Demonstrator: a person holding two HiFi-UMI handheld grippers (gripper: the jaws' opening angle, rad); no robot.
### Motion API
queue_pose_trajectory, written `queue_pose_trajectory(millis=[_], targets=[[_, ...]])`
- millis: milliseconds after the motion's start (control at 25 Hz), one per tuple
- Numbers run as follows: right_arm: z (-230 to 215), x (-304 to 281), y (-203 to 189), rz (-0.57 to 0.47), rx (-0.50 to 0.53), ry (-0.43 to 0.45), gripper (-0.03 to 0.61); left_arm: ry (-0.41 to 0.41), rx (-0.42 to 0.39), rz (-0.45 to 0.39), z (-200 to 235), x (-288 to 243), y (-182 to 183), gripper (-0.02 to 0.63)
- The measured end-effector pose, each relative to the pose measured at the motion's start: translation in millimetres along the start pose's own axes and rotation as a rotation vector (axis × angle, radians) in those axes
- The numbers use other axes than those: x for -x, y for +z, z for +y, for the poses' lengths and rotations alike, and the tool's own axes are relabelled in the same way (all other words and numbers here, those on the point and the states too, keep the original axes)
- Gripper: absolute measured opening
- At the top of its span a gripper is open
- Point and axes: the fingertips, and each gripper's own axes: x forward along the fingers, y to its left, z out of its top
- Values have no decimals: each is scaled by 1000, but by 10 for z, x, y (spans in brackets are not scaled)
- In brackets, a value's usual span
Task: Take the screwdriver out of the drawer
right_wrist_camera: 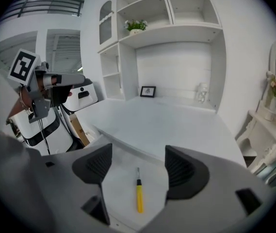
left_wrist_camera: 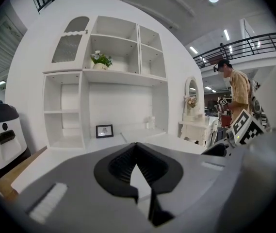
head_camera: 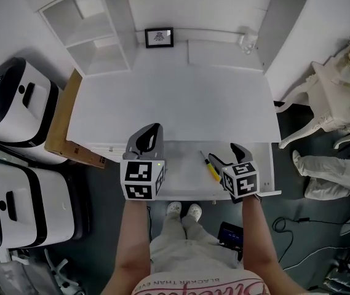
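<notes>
I'm holding the right gripper with its jaws spread wide and nothing between them yet. The screwdriver is lying just below and ahead of that gap. It is lying flat on the floor of the open drawer, with its yellow handle nearest me and its blade pointing away. Off to this tool's left, the left gripper is hovering over the drawer with its jaws pressed together on nothing. Beyond both tools the desk is stretching away bare to a frame at the back. I judge I'm lining up for the grasp. Next I'm expecting to lower the right gripper until its jaws straddle the handle, close them, then lift.
</notes>
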Motion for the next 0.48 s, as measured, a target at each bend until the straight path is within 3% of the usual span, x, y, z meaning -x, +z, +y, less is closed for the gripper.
queue_pose_trajectory(millis=[480], targets=[[18, -523, -760, 235, -16, 42, 342, -3, 69, 98, 200, -149, -469, 9]])
